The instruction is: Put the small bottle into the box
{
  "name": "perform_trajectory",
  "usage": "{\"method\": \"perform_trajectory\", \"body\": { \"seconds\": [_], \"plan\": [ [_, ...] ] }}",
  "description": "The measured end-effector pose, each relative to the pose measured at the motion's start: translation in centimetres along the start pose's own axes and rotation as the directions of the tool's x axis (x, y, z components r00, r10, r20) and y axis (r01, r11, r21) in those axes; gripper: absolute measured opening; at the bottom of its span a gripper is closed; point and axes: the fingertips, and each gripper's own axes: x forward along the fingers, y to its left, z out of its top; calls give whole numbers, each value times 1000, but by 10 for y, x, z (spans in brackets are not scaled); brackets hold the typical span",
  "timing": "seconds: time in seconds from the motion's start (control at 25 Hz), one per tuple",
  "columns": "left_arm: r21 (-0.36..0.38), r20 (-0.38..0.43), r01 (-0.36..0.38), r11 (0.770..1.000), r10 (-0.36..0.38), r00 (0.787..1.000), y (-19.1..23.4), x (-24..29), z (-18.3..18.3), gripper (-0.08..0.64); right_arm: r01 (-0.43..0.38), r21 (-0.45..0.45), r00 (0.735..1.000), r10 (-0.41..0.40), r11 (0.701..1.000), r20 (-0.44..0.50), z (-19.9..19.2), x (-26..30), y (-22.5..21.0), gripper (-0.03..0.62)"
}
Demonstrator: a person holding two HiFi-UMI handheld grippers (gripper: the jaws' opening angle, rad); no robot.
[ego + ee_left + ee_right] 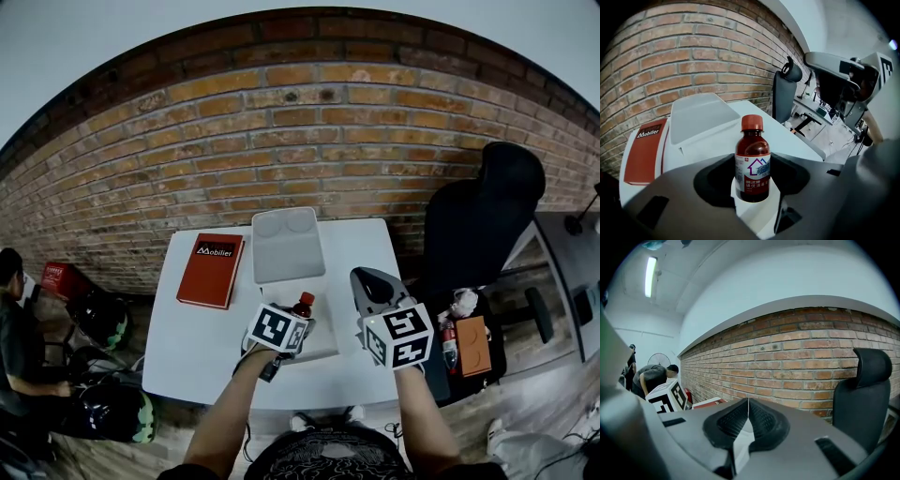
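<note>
**A:** From the head view, where is everything?

**B:** The bottle (303, 305) is at the near middle of the white counter (187, 356), right at the tip of the left gripper (298, 323). The box (286, 246) lies farther off, toward the brick wall, with a red book (211, 272) just left of it. The right gripper (366, 279) hangs to the right of the bottle, apart from it.

**A:** And the left gripper view?

**B:** The fingers (712, 183) are clamped on the bottle's labelled body from both sides. It stands upright with its red cap (752, 123) on. I can't tell whether its base rests on the counter or hangs just above it. The box shows beyond it, far and a little left.

**A:** The right gripper view?

**B:** Those fingers (733, 420) are pressed together with nothing between them, pointing at the wall with a black chair (860, 399) to the right.

**A:** So which step is this?

**B:** I'd say the grasp is made and the carry is next. The bottle needs lifting clear, moving away toward the box, then lowering inside before the grip loosens. I can't tell whether the box top is open. If it isn't, the idle right gripper may have to deal with that first.
</note>
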Motion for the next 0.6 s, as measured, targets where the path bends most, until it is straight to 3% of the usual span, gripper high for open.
{"method": "perform_trajectory", "body": {
  "seconds": [0.6],
  "plan": [
    [-25,-230,72,997,-76,970,-19,43,-46,236,-15,4,1000,15,1000,-12,-7,-7,-5,21]
  ]
}}
